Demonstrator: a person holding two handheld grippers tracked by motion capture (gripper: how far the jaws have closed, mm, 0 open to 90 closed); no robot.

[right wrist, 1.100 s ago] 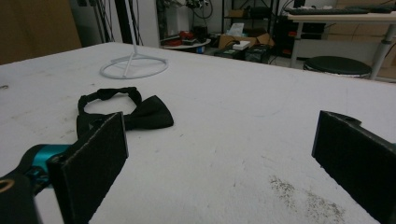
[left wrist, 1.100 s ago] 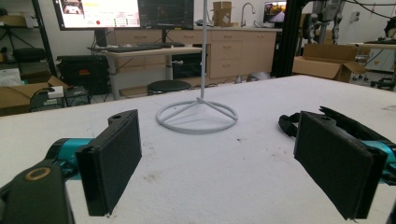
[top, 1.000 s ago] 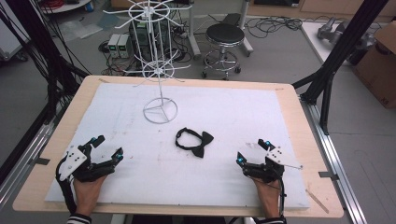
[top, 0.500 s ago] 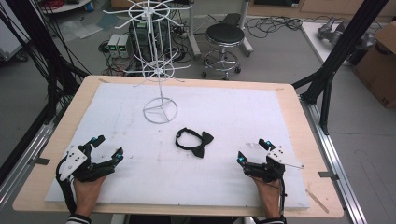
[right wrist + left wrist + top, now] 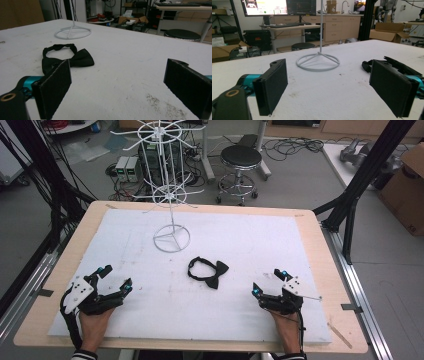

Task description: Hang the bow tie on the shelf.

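Observation:
A black bow tie (image 5: 208,272) lies flat on the white mat (image 5: 250,240) near the table's middle; the right gripper view has it ahead and to the left (image 5: 72,57), and its edge peeks out behind the right jaw in the left gripper view (image 5: 367,66). Behind it stands a white wire display rack (image 5: 169,195) on a ring base (image 5: 318,62) (image 5: 72,32). My left gripper (image 5: 115,279) rests open at the mat's front left. At the front right my right gripper (image 5: 270,283) rests open, a short way from the bow tie. Nothing is between either pair of jaws.
The mat covers a wooden table (image 5: 327,270). Black frame posts (image 5: 360,180) rise at the table's right, and cables hang at the left. On the floor behind the table stand a round stool (image 5: 241,165) and a cardboard box (image 5: 407,185).

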